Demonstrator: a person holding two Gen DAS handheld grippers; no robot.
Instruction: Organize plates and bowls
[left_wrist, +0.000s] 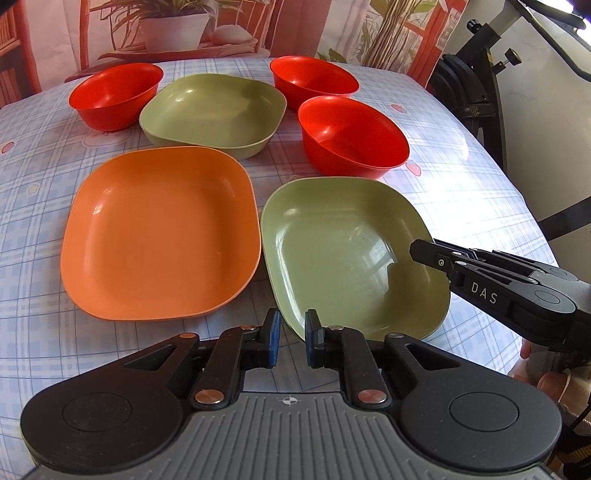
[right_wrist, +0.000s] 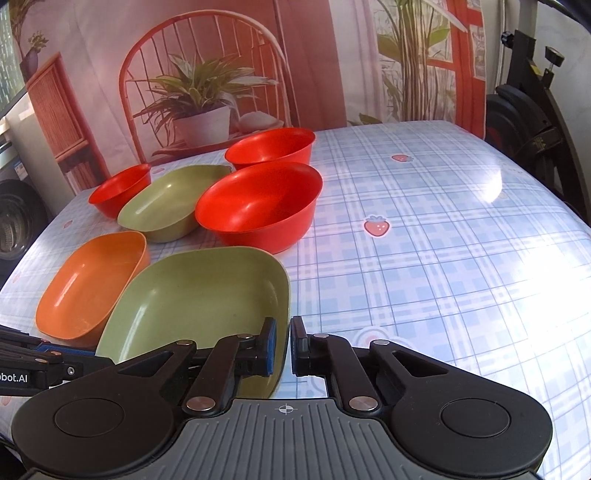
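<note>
White letters "DAS" mark the black right gripper (left_wrist: 415, 251) as it reaches over the near green square plastic plate (left_wrist: 351, 254); "bot.AI" reads on the left gripper (left_wrist: 291, 332) in the right wrist view. The tabletop wears a glossy blue plaid oilcloth (right_wrist: 424, 240) printed with strawberries, before a backdrop (right_wrist: 207, 92) picturing a potted plant and red chair. Three red round plastic bowls (left_wrist: 351, 136) and a second green plate (left_wrist: 214, 110) stand toward the far edge; one orange square plastic plate (left_wrist: 162, 236) lies beside the near green one. Both grippers show narrow gaps: the left's fingers straddle the near green plate's near corner, the right's its right rim.
</note>
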